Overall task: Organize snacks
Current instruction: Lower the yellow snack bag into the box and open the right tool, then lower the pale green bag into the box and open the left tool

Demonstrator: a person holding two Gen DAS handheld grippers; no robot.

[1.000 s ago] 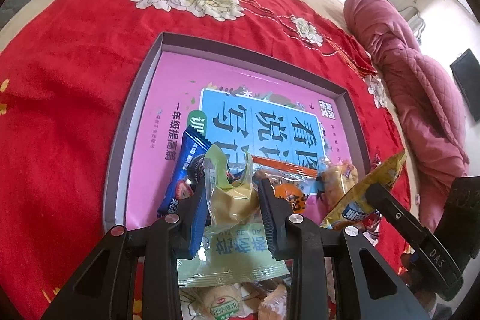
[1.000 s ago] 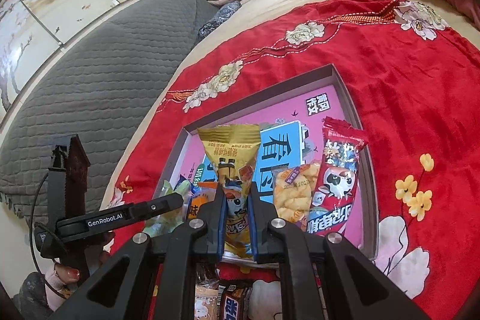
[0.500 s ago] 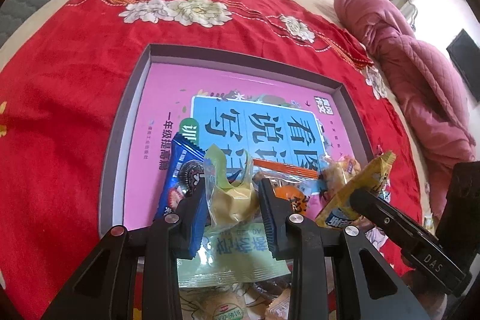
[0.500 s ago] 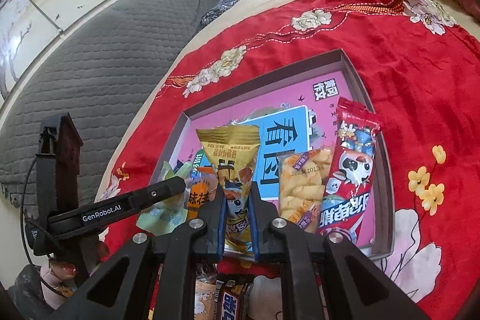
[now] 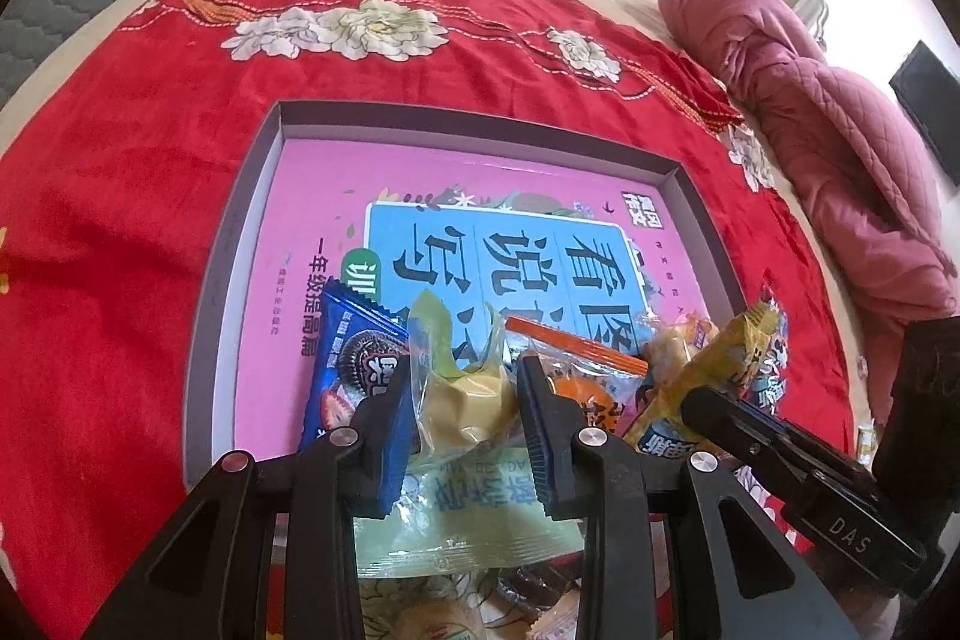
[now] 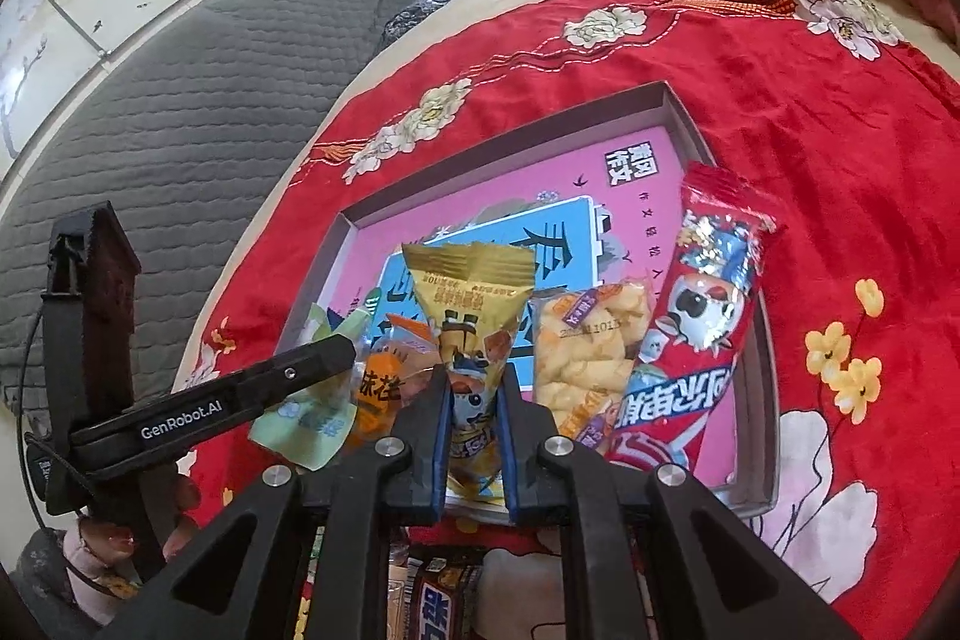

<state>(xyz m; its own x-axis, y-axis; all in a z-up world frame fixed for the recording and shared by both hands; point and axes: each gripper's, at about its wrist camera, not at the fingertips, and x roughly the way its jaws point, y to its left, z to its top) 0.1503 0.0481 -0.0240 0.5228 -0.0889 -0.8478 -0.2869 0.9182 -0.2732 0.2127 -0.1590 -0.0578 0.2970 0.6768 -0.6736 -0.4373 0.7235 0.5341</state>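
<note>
Red blanket covers the bed, and on it a shallow grey tray, lined with a pink printed sheet, receives the snacks along its near edge. Read from the left in the left wrist view, a blue cookie pack lies at the row's left end, just beside it the pale green pastry packet is pinched between the left tongs, and an orange-trimmed clear packet follows on the right. In the right wrist view the yellow snack bag is clamped low down by the right tongs, which are pressed nearly together on it, with a clear bag of puffed twists and a long red packet already laid to its right. The step in hand is judged to be the setting down of both held packets into the row. It would be done well if each packet were lowered until its bottom rests on the pink sheet before the grip is eased, so that nothing is dropped or tipped onto a neighbour. The green packet should be kept clear of the blue pack, and the yellow bag laid flat in the gap left of the twists rather than on top of them. More wrapped snacks wait outside the tray, below the tongs.
</note>
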